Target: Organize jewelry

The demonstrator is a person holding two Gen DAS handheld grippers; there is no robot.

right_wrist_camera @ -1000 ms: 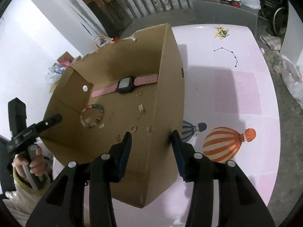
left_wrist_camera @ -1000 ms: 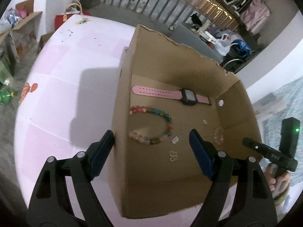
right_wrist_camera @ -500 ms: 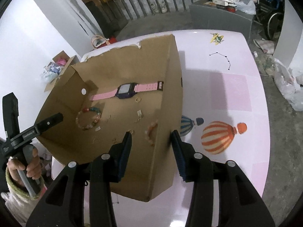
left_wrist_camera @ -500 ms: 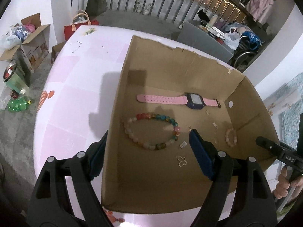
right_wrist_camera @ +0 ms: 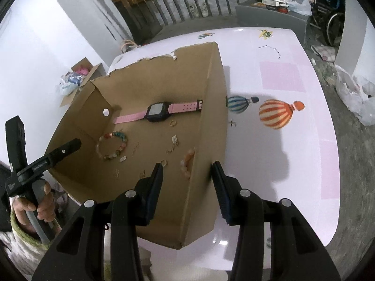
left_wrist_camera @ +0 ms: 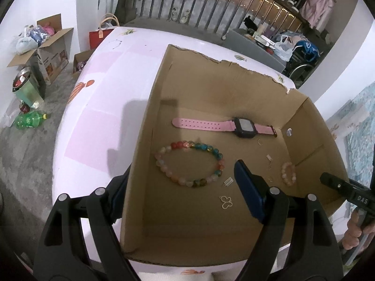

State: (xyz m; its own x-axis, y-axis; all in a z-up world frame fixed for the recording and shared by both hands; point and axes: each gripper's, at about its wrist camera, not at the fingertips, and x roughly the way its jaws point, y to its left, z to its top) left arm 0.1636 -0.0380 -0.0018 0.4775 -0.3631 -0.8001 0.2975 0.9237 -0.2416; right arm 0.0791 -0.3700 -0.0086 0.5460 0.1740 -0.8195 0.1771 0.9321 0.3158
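Observation:
An open cardboard box lies on the pink-and-white table. On its floor are a pink-strapped watch, a multicoloured bead bracelet, a small pink bead bracelet, a butterfly charm and small rings and tags. My left gripper is open and straddles the box's left wall, one finger inside and one hidden behind the wall. My right gripper is open astride the right wall of the box, near the small pink bracelet. The watch lies toward the far wall.
Hot-air balloon prints mark the table right of the box. A railing, a grey bench, cartons and bottles stand on the floor around it. Each hand holding the other gripper shows beside the box.
Both grippers and the box have come toward me across the table, so more tabletop shows beyond the box. The small pink bracelet slid toward the right wall.

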